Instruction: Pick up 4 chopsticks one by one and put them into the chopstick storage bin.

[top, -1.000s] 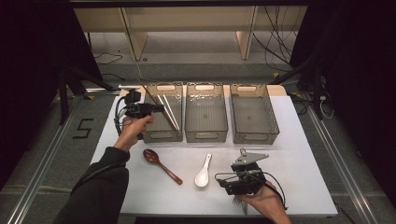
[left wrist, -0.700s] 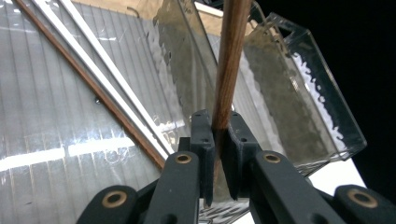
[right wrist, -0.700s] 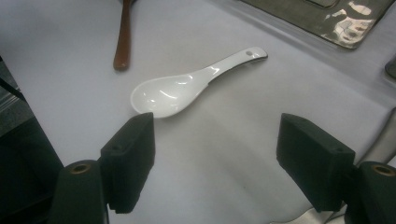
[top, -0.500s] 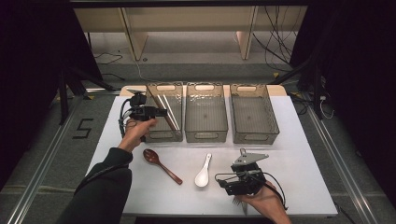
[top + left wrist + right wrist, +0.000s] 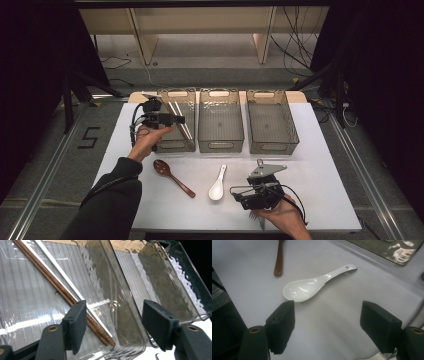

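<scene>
1. We count one pair of brown wooden chopsticks (image 5: 62,291) and one white chopstick (image 5: 67,282) lying side by side on the floor of the left bin (image 5: 176,145).
2. Our left gripper (image 5: 179,119) hovers over that bin; its jaws have just been opening and stand released, with nothing between them.
3. We count three clear bins in a row at the far side: the left one, a middle bin (image 5: 220,145) and a right bin (image 5: 272,147), close together.
4. On the near worktop (image 5: 325,175) lie one brown spoon (image 5: 172,176) and one white spoon (image 5: 312,287), apart, with open room around them.
5. Our right gripper (image 5: 239,195) rests low just right of the white spoon, jaws apart and holding nothing.
</scene>
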Demonstrator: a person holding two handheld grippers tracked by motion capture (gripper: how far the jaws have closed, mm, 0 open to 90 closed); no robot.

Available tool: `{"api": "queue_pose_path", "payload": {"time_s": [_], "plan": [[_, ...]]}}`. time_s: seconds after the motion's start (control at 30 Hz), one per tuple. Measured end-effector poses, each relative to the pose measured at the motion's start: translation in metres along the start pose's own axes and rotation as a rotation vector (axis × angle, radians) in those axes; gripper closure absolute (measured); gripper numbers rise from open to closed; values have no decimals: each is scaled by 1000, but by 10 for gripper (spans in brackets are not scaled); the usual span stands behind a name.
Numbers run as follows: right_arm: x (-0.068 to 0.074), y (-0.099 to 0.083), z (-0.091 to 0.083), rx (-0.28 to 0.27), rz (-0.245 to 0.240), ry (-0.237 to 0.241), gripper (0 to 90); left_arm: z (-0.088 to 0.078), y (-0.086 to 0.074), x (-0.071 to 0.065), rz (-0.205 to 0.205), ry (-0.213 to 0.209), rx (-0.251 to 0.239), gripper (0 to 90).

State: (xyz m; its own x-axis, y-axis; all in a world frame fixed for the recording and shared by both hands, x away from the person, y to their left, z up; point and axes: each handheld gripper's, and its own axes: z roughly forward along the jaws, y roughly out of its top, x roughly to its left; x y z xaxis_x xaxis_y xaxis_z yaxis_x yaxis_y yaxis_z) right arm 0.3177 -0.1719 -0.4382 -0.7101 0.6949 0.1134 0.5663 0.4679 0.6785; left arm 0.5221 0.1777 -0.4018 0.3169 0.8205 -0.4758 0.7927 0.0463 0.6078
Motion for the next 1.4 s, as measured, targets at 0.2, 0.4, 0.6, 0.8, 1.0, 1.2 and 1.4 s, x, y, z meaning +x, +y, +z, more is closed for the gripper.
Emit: {"api": "queue_pose_path", "payload": {"time_s": [0.2, 0.4, 0.6, 0.8, 1.0, 1.2, 1.4], "plan": [[0, 0, 0, 1, -1, 2, 290, -7, -2, 0, 2, -36, -8, 313], [0, 0, 0, -2, 1, 2, 290, -26, -6, -1, 41, -67, -40, 282], [1, 0, 0, -2, 3, -1, 290, -49, -17, -9, 122, -89, -60, 278], [1, 1, -1, -6, 1, -1, 289, -59, -35, -16, 209, -76, -50, 300], [1, 0, -3, -18, 4, -3, 290, -61, -57, -16, 258, -68, -30, 397], [2, -1, -3, -17, 2, -4, 290, -51, -77, -12, 297, -76, 24, 612], [2, -1, -3, -14, -1, -3, 290, -39, -84, -11, 376, -22, 83, 818]]}}
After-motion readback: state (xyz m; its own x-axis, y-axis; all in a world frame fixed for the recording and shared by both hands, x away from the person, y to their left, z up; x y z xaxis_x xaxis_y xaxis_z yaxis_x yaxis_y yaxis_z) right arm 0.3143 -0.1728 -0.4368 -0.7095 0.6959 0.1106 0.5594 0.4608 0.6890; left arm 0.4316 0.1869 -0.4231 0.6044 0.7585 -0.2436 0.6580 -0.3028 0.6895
